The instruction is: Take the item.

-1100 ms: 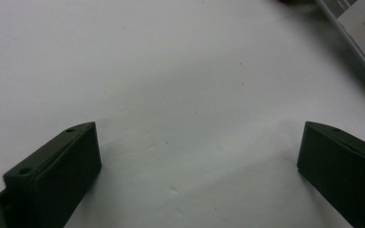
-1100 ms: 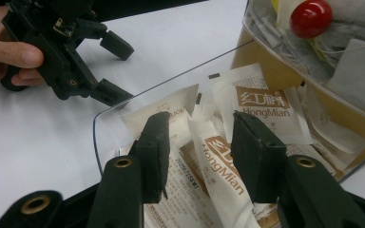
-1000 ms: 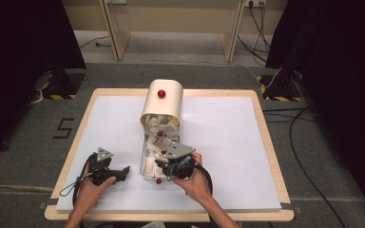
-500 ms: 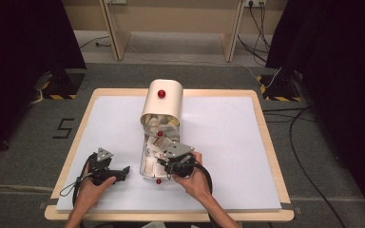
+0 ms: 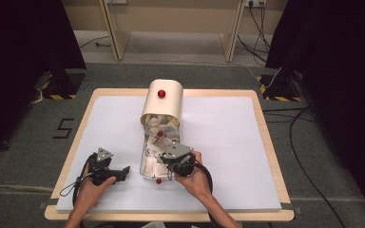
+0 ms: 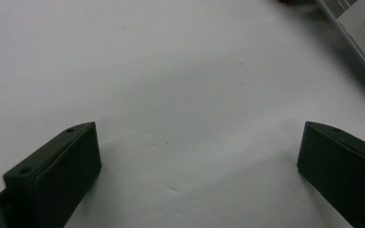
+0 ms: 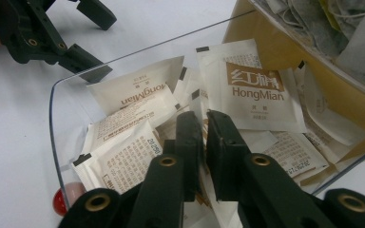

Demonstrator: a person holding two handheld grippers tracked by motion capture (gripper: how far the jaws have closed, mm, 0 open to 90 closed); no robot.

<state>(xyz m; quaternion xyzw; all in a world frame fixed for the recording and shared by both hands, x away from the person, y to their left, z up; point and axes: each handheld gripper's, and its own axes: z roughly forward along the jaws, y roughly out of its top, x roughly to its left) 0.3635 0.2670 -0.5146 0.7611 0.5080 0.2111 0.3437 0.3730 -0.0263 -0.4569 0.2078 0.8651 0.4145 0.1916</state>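
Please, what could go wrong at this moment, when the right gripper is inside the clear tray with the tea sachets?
1. The right gripper has its jaws nearly closed among overlapping HongMian sachets, so it may lift several sachets or none.
2. The clear tray looks light; pulling could perhaps drag it across the white table.
3. The left gripper rests open beside the tray without holding it, so nothing steadies it.

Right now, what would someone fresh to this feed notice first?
Probably the cream, round-topped container with red knobs at the middle of the white table, its clear tray pulled out toward the person and heaped with HongMian tea sachets. The right gripper reaches into that tray, fingers nearly closed among the sachets, though a grip cannot be confirmed. The left gripper rests open on bare table beside the tray.
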